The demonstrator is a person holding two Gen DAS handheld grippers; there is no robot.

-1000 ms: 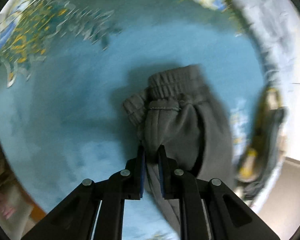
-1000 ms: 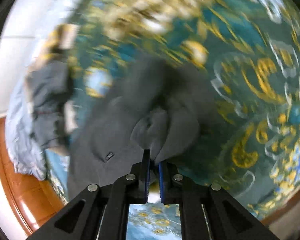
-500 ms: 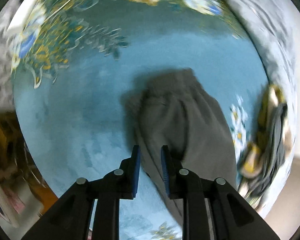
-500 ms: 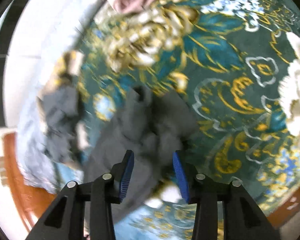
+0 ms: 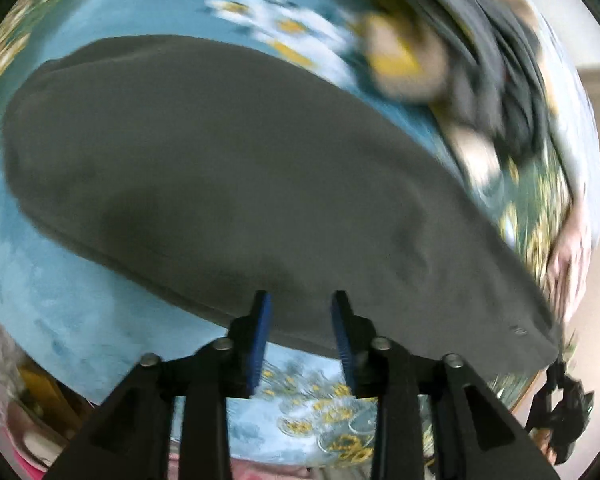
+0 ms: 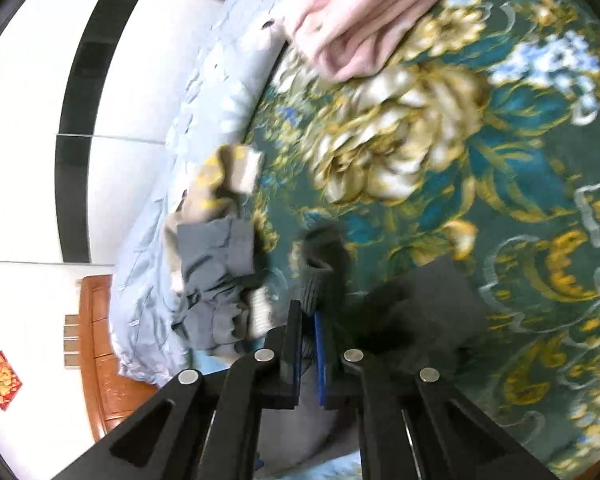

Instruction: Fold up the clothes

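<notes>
Left wrist view: the left gripper (image 5: 300,320) is shown with its jaws apart and nothing between the blue pads (image 5: 260,336), poised at the near hem of the grey garment (image 5: 228,168). The garment is seen spread just ahead of the fingertips as one broad, smooth panel, lying flat on the floral bedspread (image 5: 60,312). Its far edge is rounded and its surface is nearly free of wrinkles; the picture is blurred, so seams cannot be resolved. Beyond and to the right of the garment, a heap of other clothes (image 5: 500,92) is seen, well apart from the gripper.

Right wrist view: the right gripper (image 6: 308,320) is shown with its jaws nearly together; grey cloth lies in the narrow gap between the pads, and a ribbed grey cuff (image 6: 320,276) stands just ahead of the tips, so a clamp on a corner of the garment is judged likely. Dark folds of the same grey garment (image 6: 432,300) are seen to the right of the fingers. Farther off, a grey-and-tan bundle (image 6: 216,264) lies to the left and a pink garment (image 6: 352,20) lies far ahead on the bedspread (image 6: 520,184).

The step in hand is judged to be a re-grasp between folds. A closure of the left gripper on the near hem is called for next, then a joint lift across.
</notes>
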